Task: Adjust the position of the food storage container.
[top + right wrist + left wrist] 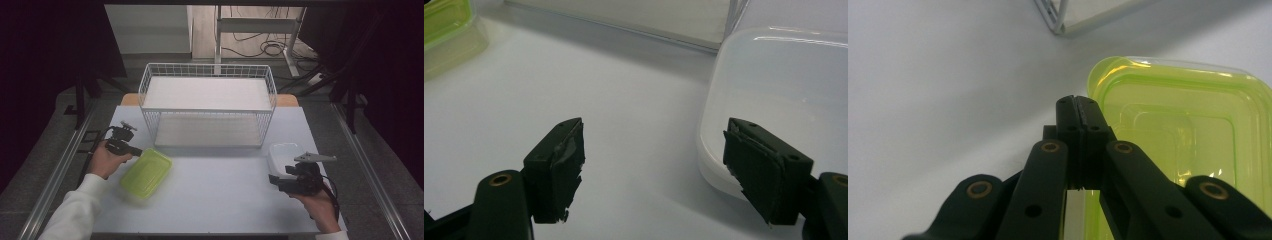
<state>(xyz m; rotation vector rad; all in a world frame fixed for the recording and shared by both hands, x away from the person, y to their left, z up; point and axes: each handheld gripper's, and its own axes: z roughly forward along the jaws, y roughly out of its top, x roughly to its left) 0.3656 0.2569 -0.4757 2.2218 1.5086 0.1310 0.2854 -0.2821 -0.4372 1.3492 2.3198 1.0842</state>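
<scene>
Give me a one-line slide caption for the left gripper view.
Left gripper, jaws closed on the rim of a translucent lime-green rectangular plastic container, above a pale table near a white wire shelf rack's corner.

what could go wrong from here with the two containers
1. The left tool is shut on just the rim of the green container, which looks tilted; a thin edge grip like that may slip.
2. The right tool is open with one jaw over the white container; closing from here might shove it rather than grip it.
</scene>
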